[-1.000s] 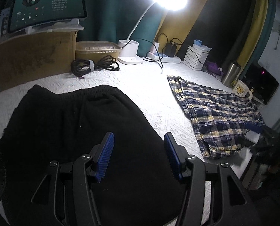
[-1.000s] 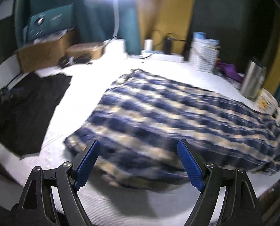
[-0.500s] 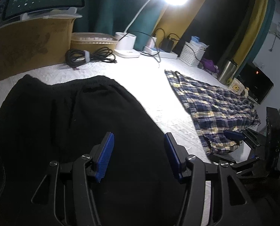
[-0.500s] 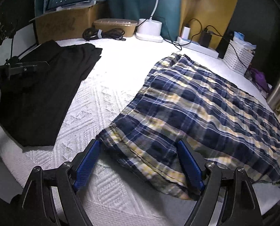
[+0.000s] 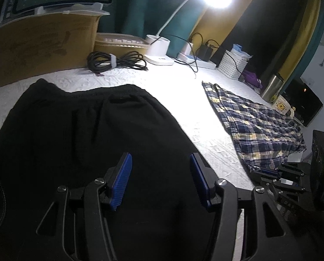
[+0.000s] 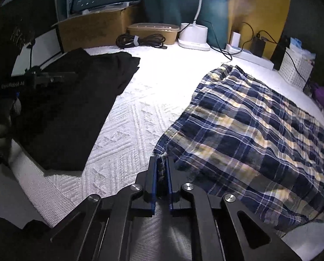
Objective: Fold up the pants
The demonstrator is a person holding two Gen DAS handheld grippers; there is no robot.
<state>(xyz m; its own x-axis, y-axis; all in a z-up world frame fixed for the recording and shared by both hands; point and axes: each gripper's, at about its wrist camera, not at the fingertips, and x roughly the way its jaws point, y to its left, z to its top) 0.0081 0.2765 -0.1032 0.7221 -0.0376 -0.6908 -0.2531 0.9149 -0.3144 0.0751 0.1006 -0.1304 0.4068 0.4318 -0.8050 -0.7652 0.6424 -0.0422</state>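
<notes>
We have just closed our right hand-held gripper (image 6: 161,169) on the near left corner of the blue-and-yellow plaid cotton pants (image 6: 259,130), spread at the right of the white quilted surface (image 6: 135,126), presumably to lift a fold, while our left hand-held gripper (image 5: 160,180) hangs released over black pants (image 5: 85,141) whose near end is cut off.

Left wrist view: close above black pants (image 5: 85,141), angled down, facing desk lamp (image 5: 159,45). Right wrist view: low over plaid pants (image 6: 259,130), same heading. Both share white bed cover (image 6: 135,126), cable bundle (image 5: 116,62).
</notes>
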